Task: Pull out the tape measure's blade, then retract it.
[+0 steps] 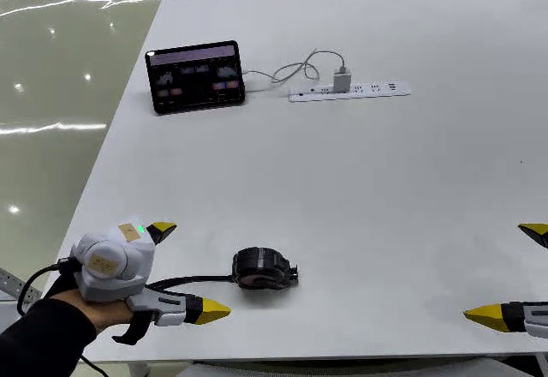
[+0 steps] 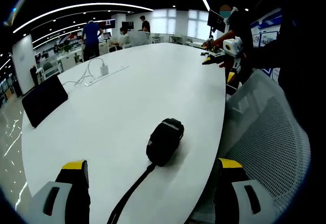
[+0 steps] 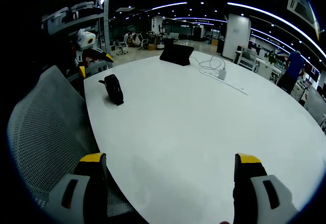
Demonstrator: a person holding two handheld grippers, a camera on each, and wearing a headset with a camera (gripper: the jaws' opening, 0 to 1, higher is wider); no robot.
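Pre-grasp: both tools empty, blade not yet out.
Black round tape measure (image 1: 264, 270) lies near the front edge of the white worktop (image 1: 360, 180), just ahead of the left tool (image 1: 193, 269). Its black strap (image 1: 184, 281) trails back between the wide-spread jaws — lined up for a body grab, I'd say. Far side: right tool (image 1: 505, 272), equally wide, holding nothing, well apart — likely waiting for the blade tip.

Head view looks down across the white table (image 1: 360, 188) from its near edge. Gripper views face each other along that edge, sharing the tape measure (image 2: 164, 140).
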